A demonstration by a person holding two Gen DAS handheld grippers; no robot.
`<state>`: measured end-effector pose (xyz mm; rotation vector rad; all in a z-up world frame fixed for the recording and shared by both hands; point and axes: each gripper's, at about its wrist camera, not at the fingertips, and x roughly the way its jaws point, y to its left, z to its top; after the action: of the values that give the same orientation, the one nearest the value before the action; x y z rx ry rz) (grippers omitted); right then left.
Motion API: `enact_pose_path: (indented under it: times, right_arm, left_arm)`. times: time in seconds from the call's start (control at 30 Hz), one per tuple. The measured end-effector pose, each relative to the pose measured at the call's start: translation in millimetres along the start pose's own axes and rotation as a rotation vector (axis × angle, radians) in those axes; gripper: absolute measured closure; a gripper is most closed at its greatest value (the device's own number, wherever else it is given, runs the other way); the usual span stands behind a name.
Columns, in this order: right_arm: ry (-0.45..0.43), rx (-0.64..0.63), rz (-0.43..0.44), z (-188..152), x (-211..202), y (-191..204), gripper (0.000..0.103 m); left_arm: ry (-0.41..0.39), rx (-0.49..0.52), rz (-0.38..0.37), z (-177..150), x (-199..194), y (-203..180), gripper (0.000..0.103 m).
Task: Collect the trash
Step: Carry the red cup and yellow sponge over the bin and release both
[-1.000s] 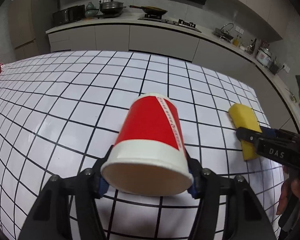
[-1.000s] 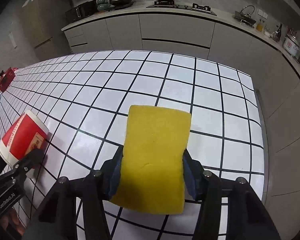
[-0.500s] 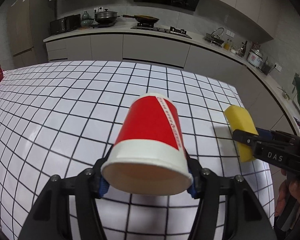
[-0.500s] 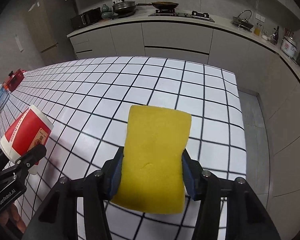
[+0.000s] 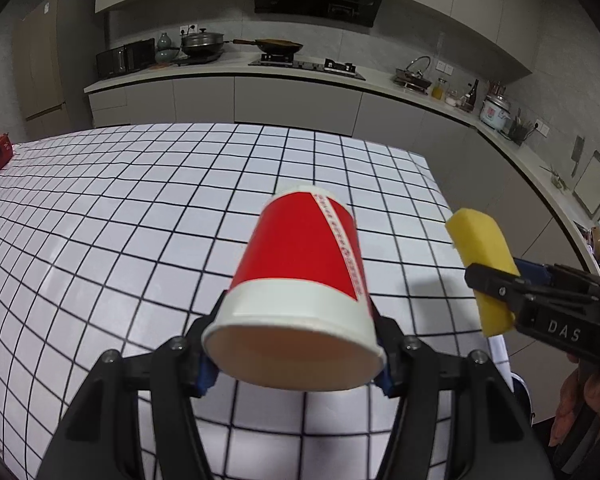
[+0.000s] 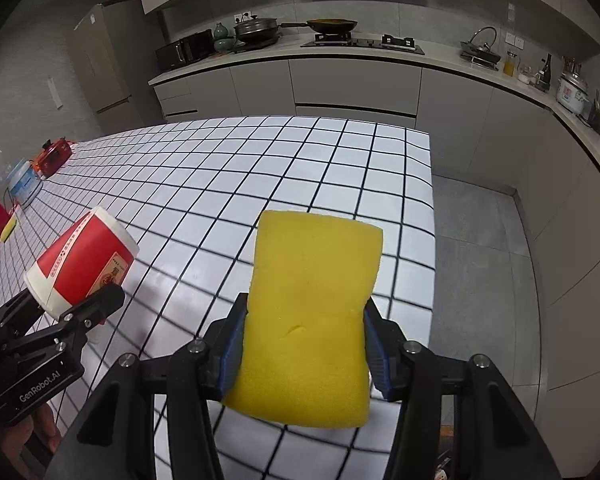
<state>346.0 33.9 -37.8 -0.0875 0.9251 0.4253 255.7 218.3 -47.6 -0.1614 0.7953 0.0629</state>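
Left gripper (image 5: 296, 354) clamps cup (image 5: 300, 280) near its rim; right gripper (image 6: 304, 350) pinches sponge (image 6: 312, 312), both above table's (image 6: 300, 168) right edge.

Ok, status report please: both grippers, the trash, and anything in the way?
Left gripper shut on red paper cup. Right gripper shut on yellow sponge. Both above checkered table. Nothing in the way.

One red paper cup (image 5: 300, 264); one yellow sponge (image 6: 312, 316); two grippers.
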Motion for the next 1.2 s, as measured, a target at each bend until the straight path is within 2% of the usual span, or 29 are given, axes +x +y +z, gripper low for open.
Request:
enact_pose_path:
  times: [0.43,0.87,1.2]
  right_arm:
    - [-0.027,-0.007,0.028,-53,-61,-40,0.048]
    - [-0.054,0.054,-0.036,-106,-125,-124,0.048]
    - [-0.013,0.093,-0.086,-163,-151,-184,0.048]
  left_arm:
    - [-0.019,0.011,0.003,-38,-37,-57,0.043]
    - [-0.011,0.08,-0.09,-73,-54,-149,0.043]
    - [0.035,0.142,-0.163,-110,-54,-218,0.043]
